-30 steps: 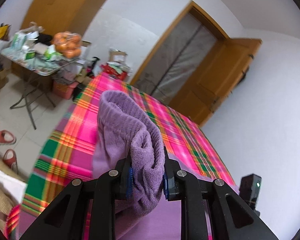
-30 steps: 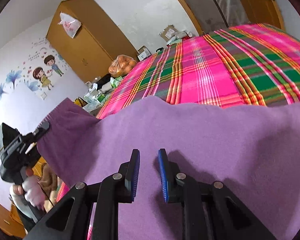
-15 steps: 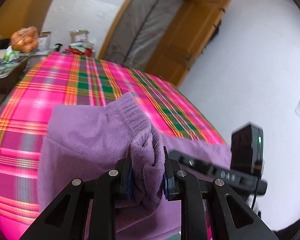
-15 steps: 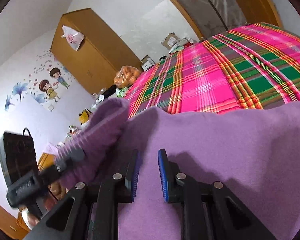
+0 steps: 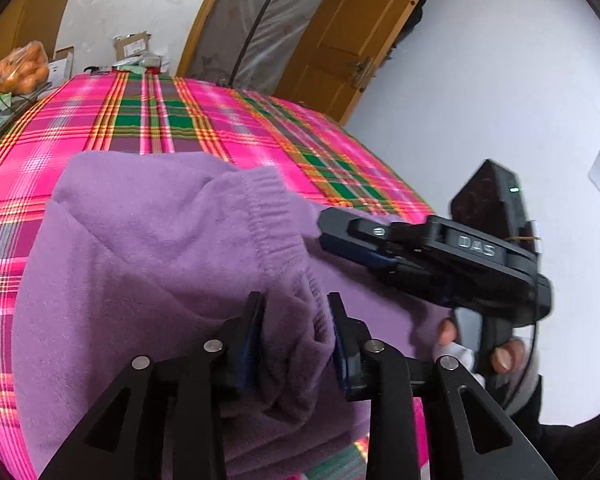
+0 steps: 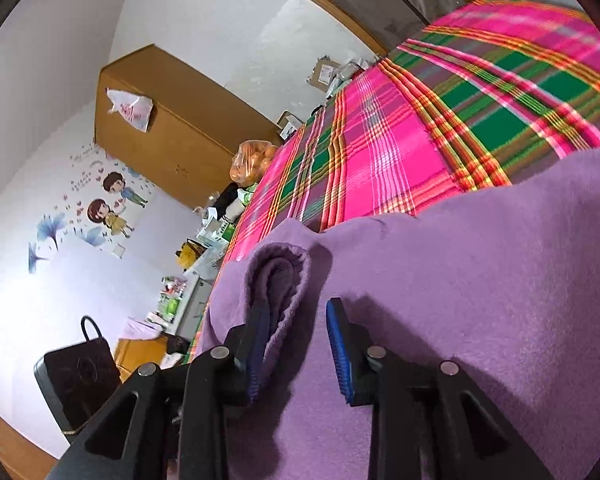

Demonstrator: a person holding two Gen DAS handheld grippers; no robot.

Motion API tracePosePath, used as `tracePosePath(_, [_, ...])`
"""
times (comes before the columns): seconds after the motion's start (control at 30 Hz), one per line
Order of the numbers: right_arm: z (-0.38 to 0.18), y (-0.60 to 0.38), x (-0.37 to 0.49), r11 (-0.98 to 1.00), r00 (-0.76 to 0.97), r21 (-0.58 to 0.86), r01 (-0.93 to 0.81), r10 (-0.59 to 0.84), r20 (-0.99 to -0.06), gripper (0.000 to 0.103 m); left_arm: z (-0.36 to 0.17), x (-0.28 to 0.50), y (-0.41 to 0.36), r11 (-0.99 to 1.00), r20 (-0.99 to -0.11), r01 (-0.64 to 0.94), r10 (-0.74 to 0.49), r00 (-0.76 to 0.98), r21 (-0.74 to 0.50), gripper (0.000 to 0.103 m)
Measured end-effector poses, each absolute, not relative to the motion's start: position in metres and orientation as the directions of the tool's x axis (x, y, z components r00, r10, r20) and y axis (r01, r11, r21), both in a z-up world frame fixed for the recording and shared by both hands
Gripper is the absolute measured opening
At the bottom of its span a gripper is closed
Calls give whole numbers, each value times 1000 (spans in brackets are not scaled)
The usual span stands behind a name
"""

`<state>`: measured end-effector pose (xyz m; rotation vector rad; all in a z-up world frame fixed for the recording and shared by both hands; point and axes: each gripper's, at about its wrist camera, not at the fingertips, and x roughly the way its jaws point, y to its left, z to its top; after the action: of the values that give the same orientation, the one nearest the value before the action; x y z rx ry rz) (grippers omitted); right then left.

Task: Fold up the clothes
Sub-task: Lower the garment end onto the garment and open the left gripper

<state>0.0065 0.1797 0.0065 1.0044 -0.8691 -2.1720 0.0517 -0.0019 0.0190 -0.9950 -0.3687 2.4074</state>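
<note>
Item: purple fleece garment (image 5: 148, 248), lying on the plaid bedcover (image 5: 148, 120), one part doubled over the rest so its ribbed hem (image 5: 272, 220) is crossing the top layer; likely a fold being laid down

Left gripper (image 5: 296, 332): jaws opening, a bunched ridge of the fleece sitting between the blue pads, which no longer appear to be pressing it; judged to be letting the carried edge settle where it is wanted

Right gripper (image 6: 300, 340): jaws opening, a rolled fleece edge (image 6: 280, 280) lying against the left pad, the other pad standing clear; probably releasing too

Person's hand (image 5: 480, 344): gripping the right tool's handle beside the garment

Remaining: smoothing, further folds
</note>
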Motion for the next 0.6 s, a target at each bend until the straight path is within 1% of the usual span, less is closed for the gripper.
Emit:
tracePosePath(0.07, [6,181,5,-607,-542,761,231,-729,-417,31,22,56,-1,-829,-565,-364,557,-609,-425,39])
tracePosePath(0.17, [5,181,4,-606,-543,761,231,-729,-416,31,27,60,-2,-810,-547,-372,582,-602,-453,41])
tracePosePath(0.33, [4,180,5,-604,-543,763,231,-731,-414,31,33,60,-10,-833,-544,-337,544,-639,-438,41])
tracePosePath(0.4, [3,181,4,-603,-542,763,231,-731,-414,31,38,62,-17,-864,-544,-303,491,-680,-402,41])
tracePosePath(0.5, [2,181,3,-603,-540,763,232,-732,-414,31,45,65,-26,-932,-555,-217,348,-756,-289,42])
tracePosePath(0.6, [2,182,2,-603,-540,764,231,-732,-415,31,47,64,-36,-970,-563,-134,228,-794,-203,41])
